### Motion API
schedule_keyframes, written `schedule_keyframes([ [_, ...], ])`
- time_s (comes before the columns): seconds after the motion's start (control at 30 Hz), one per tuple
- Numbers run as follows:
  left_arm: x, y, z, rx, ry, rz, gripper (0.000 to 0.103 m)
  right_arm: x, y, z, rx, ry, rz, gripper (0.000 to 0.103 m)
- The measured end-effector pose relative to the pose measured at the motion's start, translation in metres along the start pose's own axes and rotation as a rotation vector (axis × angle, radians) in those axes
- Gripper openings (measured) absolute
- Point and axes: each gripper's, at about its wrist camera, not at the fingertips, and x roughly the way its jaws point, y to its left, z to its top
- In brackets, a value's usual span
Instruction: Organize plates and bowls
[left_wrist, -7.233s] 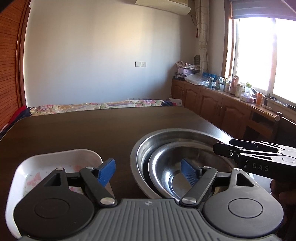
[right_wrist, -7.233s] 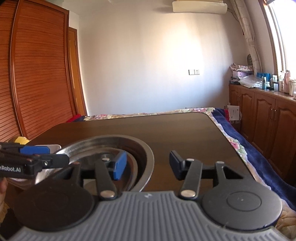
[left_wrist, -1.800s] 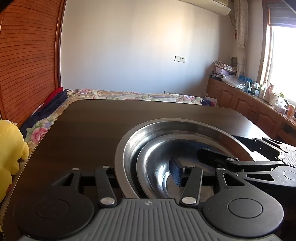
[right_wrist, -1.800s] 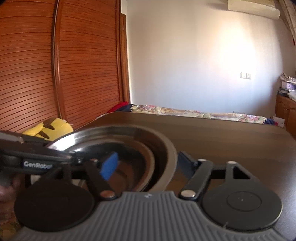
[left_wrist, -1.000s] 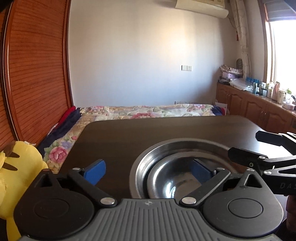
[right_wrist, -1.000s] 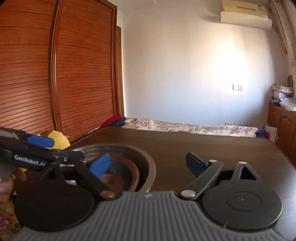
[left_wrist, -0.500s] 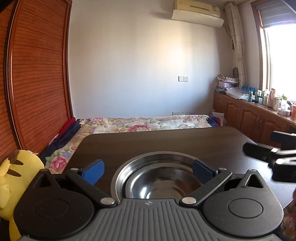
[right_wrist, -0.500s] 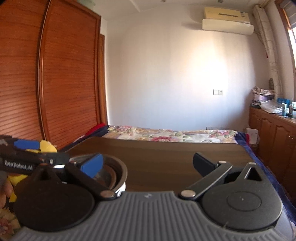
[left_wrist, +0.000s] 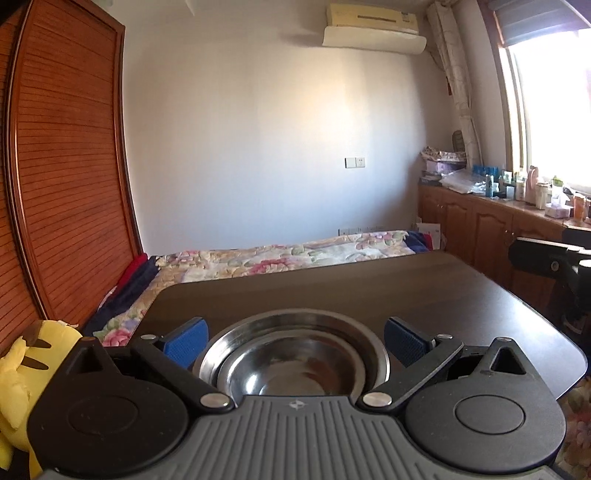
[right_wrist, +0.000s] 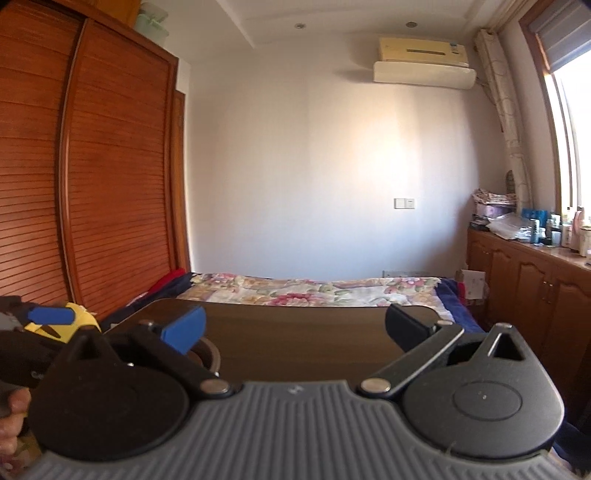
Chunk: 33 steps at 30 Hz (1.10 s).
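Two nested steel bowls (left_wrist: 295, 354) sit on the dark wooden table (left_wrist: 369, 291) near its front edge. My left gripper (left_wrist: 294, 343) hangs just in front of them and a little above. It is open, and its blue pads (left_wrist: 184, 341) stand wide of the outer rim without touching it. In the right wrist view only a sliver of the outer bowl's rim (right_wrist: 210, 356) shows behind the left finger. My right gripper (right_wrist: 295, 328) is open over bare table (right_wrist: 295, 332), with nothing between its fingers. It also shows at the right edge of the left wrist view (left_wrist: 546, 262).
A yellow plush toy (left_wrist: 22, 362) lies off the table's left side. A bed with a floral cover (left_wrist: 295, 254) stands beyond the far edge. Wooden cabinets (left_wrist: 480, 225) line the right wall. A hand (right_wrist: 11, 417) holds the left gripper (right_wrist: 48, 315).
Both grippers have drawn back from the bowls and risen, so the bowls look smaller and lower. The left jaws, narrow at the bowl rim earlier, now stand wide. The right gripper has moved off the bowls.
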Motion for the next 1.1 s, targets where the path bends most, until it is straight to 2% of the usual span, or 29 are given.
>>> schedule_keyframes([
  [0.37, -0.011, -0.001, -0.007, -0.017, 0.019, -0.003, 0.103, -0.002, -0.006, -0.012, 0.017, 0.03, -0.024, 0.103],
  [0.87, 0.004, 0.002, -0.034, -0.048, 0.103, 0.004, 0.103, 0.0, -0.006, -0.035, 0.03, 0.096, -0.019, 0.103],
  [1.1, 0.006, 0.006, -0.039, -0.055, 0.113, 0.01, 0.103, 0.003, -0.002, -0.04, 0.03, 0.114, -0.017, 0.103],
])
